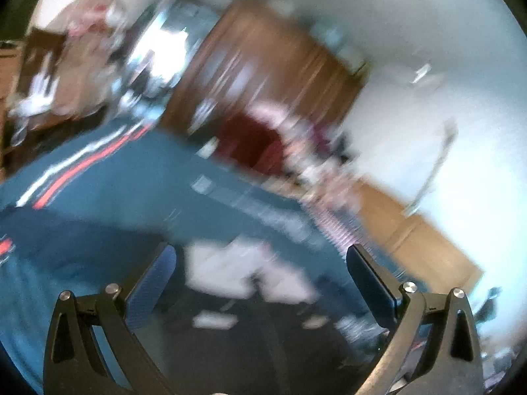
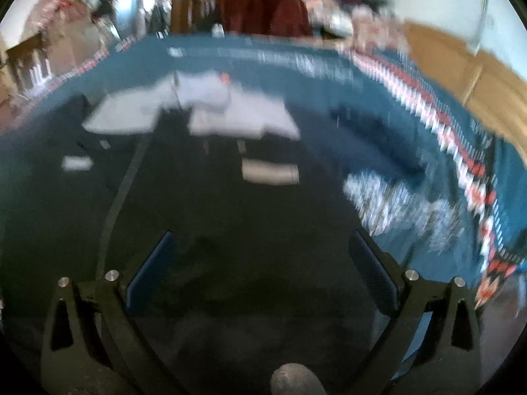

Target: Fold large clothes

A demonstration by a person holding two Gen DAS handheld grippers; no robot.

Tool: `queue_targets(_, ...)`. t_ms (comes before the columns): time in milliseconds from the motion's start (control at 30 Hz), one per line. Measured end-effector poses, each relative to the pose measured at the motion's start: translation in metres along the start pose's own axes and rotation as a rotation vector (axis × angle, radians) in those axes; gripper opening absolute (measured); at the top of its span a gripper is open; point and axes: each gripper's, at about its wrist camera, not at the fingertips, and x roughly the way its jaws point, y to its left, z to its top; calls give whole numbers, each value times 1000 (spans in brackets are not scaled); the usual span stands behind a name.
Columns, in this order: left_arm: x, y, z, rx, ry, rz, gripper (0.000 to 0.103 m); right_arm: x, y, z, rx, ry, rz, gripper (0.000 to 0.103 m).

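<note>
Both views are blurred. In the right wrist view a dark garment [image 2: 230, 230] fills the centre and lower frame, spread flat on a teal bedspread [image 2: 378, 105] with a red-and-white patterned border [image 2: 461, 151] curving down the right side. Its long axis runs from the bottom edge toward a pale grey-white section [image 2: 214, 108] at upper centre, with small pale patches on the dark cloth below that. The right tongs [image 2: 262, 263] hang over the dark cloth, jaws spread wide, nothing between them. In the tilted left wrist view the same garment [image 1: 247, 345] lies at lower centre, its pale section [image 1: 240, 270] just beyond the left tongs [image 1: 262, 273], likewise wide apart and empty. No container can be made out. Brown wooden furniture [image 1: 263, 65] stands at upper centre.
</note>
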Motion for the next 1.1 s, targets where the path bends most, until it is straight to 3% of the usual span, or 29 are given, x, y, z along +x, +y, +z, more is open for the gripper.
queue_targets(100, -7, -27, 14, 59, -2, 54, 103, -41, 9, 20, -58, -135, -11, 103)
queue_targets(167, -22, -58, 27, 187, -95, 159, 103, -67, 14, 31, -90, -225, -20, 103)
queue_targets(200, -38, -78, 34, 268, -167, 214, 103, -79, 16, 35, -102, -267, -26, 103)
queue_targets(267, -83, -130, 50, 429, -392, 318, 103, -115, 19, 51, -113, -392, -32, 103)
queue_targets(300, -102, -147, 55, 472, -498, 351, 103, -129, 20, 56, -110, -447, -32, 103)
queue_targets(333, -119, -161, 54, 513, -629, 381, 103, -159, 19, 61, -98, -572, -42, 103)
queue_targets(367, -129, -162, 52, 515, -698, 389, 103, -176, 20, 59, -89, -658, -63, 103)
queue_targets(400, -131, -159, 51, 493, -714, 388, 103, -188, 20, 58, -88, -728, -92, 103)
queue_targets(467, -122, -148, 58, 416, -590, 359, 103, -194, 22, 54, -94, -831, -167, 103)
queue_targets(500, -114, -142, 56, 391, -552, 374, 103, -187, 24, 55, -99, -809, -187, 103)
queue_targets(600, -89, -130, 54, 399, -423, 467, 103, -121, 21, 56, -121, -544, -118, 103)
queue_targets(700, -53, -85, 35, 367, -246, 559, 103, -56, 27, 36, -136, -355, -62, 103)
queue_targets(867, 6, 34, -22, 199, 7, 760, 103, 18, 52, 2, -172, -90, 20, 103)
queue_targets(967, 33, 90, -66, 156, 107, 846, 103, 49, 67, -34, -200, 47, 57, 103)
queue_targets(1100, 31, 137, -103, 92, 204, 893, 103, 69, 76, -54, -195, 167, 78, 103)
